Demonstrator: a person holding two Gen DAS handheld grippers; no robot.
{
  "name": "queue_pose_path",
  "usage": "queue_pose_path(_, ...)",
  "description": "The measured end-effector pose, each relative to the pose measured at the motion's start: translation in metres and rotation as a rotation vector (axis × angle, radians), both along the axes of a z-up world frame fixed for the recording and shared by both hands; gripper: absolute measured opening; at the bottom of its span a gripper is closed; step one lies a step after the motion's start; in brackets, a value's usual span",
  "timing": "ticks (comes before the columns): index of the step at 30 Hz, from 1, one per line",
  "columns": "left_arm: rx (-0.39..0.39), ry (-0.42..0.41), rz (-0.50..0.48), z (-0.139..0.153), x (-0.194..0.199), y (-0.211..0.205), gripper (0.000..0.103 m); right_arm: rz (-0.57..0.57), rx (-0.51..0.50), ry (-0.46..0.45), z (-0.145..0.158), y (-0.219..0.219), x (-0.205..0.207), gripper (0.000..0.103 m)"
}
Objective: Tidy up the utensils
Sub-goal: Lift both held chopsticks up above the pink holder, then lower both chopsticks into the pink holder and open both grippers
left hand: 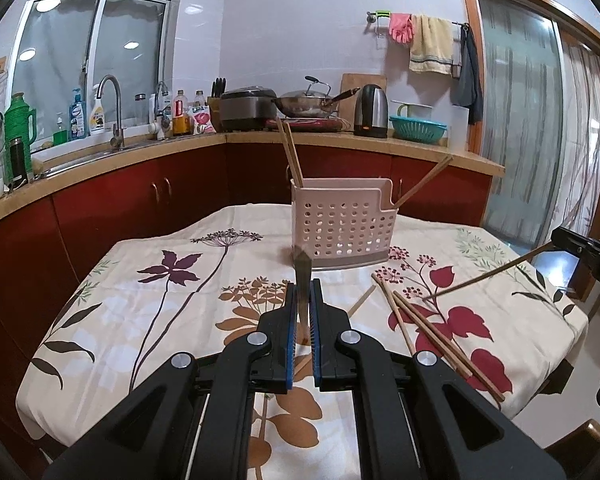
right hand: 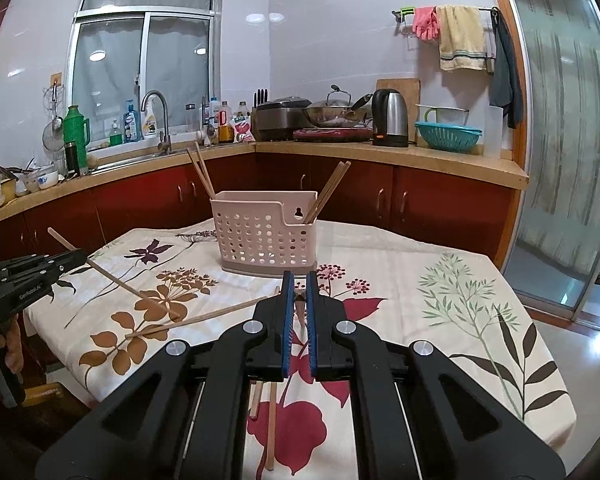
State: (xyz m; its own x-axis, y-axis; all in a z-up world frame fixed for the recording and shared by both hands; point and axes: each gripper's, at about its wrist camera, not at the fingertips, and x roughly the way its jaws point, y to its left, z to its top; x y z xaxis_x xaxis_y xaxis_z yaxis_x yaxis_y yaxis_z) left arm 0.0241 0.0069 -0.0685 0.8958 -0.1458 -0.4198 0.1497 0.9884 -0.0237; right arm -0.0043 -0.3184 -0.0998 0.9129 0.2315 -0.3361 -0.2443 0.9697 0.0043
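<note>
Because each gripper is clamped on a single chopstick, both sets of jaws stand nearly closed, with only the stick's thickness between the blue pads. On the left gripper [left hand: 303, 300], the stick [left hand: 302, 280] pokes up end-on toward the lens; the right wrist view shows that same left-hand chopstick [right hand: 112, 276] slanting down so its tip reaches the floral tablecloth [right hand: 440, 280], probably because it was picked up near one end. The right gripper [right hand: 299, 292] pinches its own stick [right hand: 300, 308], and the left view shows this right-hand chopstick [left hand: 484, 276] also angled down to the cloth. Gripping near an end looks sensible: it leaves a long free length to drop into a slot.

Beyond the jaws, loose chopsticks [left hand: 428, 328] lie scattered on the cloth, still to be sorted, and one more [right hand: 204, 316] rests flat nearer the left hand. Farther back stands the pink perforated holder [right hand: 266, 236], upright in the middle of the table. Its left compartment holds two chopsticks [right hand: 200, 174] leaning left; its right compartment holds another pair [right hand: 330, 188] leaning right. My reading is that the task is partway through.
</note>
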Motion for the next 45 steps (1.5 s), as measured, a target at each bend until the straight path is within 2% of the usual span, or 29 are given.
queue_pose_path(11, -0.01, 0.003, 0.017, 0.014, 0.004, 0.01, 0.007, 0.0, 0.0, 0.028, 0.015, -0.002, 0.01, 0.006)
queue_pose_path(24, -0.022, 0.024, 0.015, 0.018, 0.028, 0.012, 0.007, 0.006, 0.044, -0.019, 0.033, -0.004, 0.054, 0.007)
queue_pose_path(33, -0.021, 0.016, 0.005, 0.022, 0.047, 0.009, 0.007, 0.016, 0.038, -0.028, 0.025, 0.006, 0.081, 0.006)
queue_pose_path(39, -0.021, -0.01, -0.007, 0.032, 0.056, 0.006, 0.007, 0.014, 0.041, -0.055, 0.031, 0.009, 0.082, 0.006)
queue_pose_path(45, -0.044, -0.053, -0.052, 0.056, 0.068, 0.0, 0.007, 0.036, 0.06, -0.095, 0.055, 0.008, 0.084, 0.006)
